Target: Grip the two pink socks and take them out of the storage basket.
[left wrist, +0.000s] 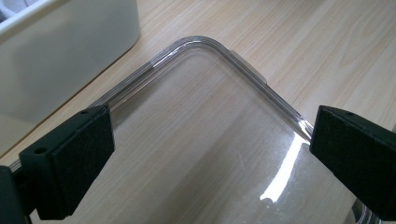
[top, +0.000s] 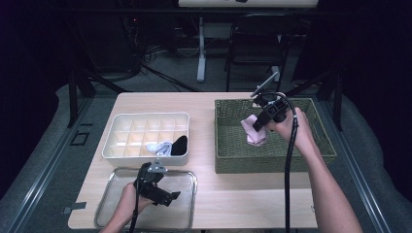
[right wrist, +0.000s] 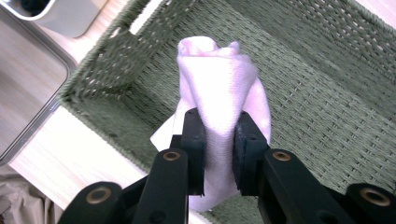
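My right gripper (top: pixel 259 124) is shut on a pale pink cloth (top: pixel 254 130), held above the inside of the green woven basket (top: pixel 272 160). In the right gripper view the pink cloth (right wrist: pixel 219 93) is pinched between the two black pads (right wrist: pixel 194 140), its folds bunched above and hanging below them, with the basket (right wrist: pixel 327 84) floor behind. My left gripper (top: pixel 170 196) rests low over the clear plastic tray (top: pixel 116 177) at the front left. Its jaws stand wide apart in the left gripper view, with nothing between them but the tray (left wrist: pixel 210 51) corner.
A white divided box (top: pixel 121 127) sits behind the tray and holds a white-and-blue item (top: pixel 160 147) and a black item (top: pixel 180 144). Bare wooden table lies between the box and the basket. A chair (top: pixel 257 43) stands beyond the far edge.
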Demonstrator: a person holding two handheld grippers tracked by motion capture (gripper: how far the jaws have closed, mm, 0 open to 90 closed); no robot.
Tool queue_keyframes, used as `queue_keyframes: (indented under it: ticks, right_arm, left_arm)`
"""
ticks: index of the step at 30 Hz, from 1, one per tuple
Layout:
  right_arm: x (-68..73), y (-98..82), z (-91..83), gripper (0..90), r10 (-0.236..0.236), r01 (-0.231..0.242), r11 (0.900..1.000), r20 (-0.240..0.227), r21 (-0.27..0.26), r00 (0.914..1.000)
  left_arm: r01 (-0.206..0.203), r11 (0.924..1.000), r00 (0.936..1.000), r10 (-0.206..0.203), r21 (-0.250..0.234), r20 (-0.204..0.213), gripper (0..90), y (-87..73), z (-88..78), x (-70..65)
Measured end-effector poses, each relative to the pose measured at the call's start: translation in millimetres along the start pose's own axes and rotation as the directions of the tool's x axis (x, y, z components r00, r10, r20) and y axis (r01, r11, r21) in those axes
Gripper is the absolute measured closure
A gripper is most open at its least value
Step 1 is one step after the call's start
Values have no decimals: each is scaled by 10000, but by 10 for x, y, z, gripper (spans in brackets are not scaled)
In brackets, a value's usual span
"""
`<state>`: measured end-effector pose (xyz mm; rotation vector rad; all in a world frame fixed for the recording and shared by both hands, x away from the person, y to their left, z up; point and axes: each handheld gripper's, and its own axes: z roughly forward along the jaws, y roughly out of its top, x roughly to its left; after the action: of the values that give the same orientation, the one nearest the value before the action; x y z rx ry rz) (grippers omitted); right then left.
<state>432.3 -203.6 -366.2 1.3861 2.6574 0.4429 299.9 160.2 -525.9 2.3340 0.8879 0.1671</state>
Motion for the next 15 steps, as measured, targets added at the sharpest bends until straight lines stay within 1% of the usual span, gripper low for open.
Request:
queue_keyframes:
  ticks: [6,8,10,11,14,15]
  right_arm:
    - [170,-17,-90,775,-331,330,9994,-65,-79,9994]
    - [211,-24,-113,774,-486,487,9988,-58,20,9988]
    - [258,-41,-124,774,-563,561,9984,-136,-99,9983]
    - [277,-47,-136,774,-572,572,9984,-141,10,9983]
    - [345,-77,-144,773,-780,779,9969,-230,-63,9967]
    - [380,-90,-144,773,-851,852,9964,-210,21,9961]
  left_arm:
    - [-19,10000,10000,19,16,6,2,0,5,-2]
    - [-11,10000,10000,11,16,14,2,0,6,-3]
    - [-4,10000,10000,4,10,18,2,-1,6,-1]
    - [22,10000,10000,-22,9,21,2,-2,6,-1]
    - [37,10000,10000,-37,4,34,2,-3,7,0]
    - [25,10000,10000,-25,7,34,2,-3,8,-1]
